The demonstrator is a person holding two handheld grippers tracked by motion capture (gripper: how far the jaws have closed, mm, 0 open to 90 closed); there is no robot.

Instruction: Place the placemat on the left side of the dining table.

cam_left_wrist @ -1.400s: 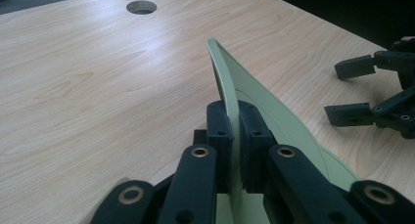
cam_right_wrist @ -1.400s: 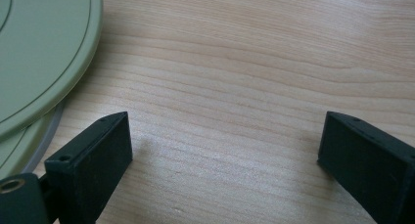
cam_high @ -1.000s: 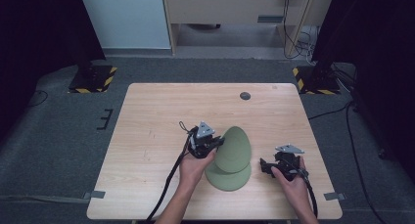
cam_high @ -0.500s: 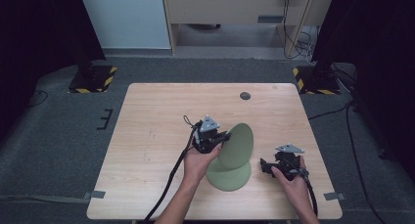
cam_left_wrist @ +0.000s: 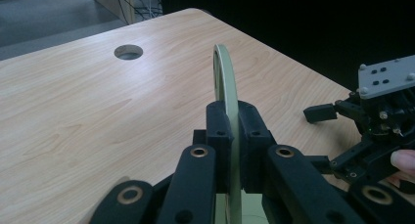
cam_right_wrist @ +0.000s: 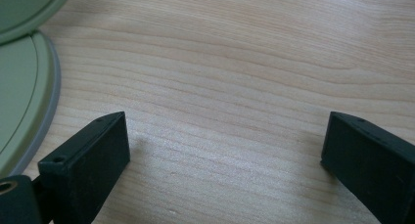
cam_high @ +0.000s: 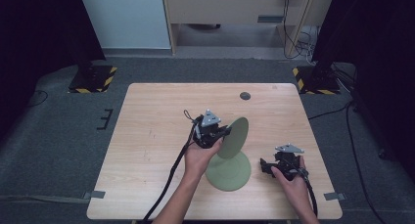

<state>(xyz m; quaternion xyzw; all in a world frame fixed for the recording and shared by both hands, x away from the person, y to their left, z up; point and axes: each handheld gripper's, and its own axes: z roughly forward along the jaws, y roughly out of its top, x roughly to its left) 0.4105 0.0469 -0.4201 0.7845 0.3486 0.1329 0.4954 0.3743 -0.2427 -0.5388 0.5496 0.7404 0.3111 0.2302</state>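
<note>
The upper green plate (cam_high: 233,137) is lifted off the lower green plate (cam_high: 228,171), tilted up nearly on edge above the middle-right of the table (cam_high: 147,136), while the lower one lies flat near the front edge. The left gripper (cam_high: 215,134) has its jaws clamped on the upper plate's rim; in the left gripper view you can see the rim (cam_left_wrist: 226,82) pinched square between both pads (cam_left_wrist: 219,131), which looks like a solid bite.

For this step I'd say keep the squeeze firm and the wrist steady, since a plate held by one edge wants to swing (thin rim, all the weight hanging out past the pads). Lift clear of the lower plate before moving sideways so the edges don't clip.

The right gripper (cam_high: 268,166) rests on the table just right of the lower plate, jaws wide apart and holding nothing. It could pin that plate if it starts sliding. There's a round hole (cam_high: 245,95) toward the far edge, well out of the way.
</note>
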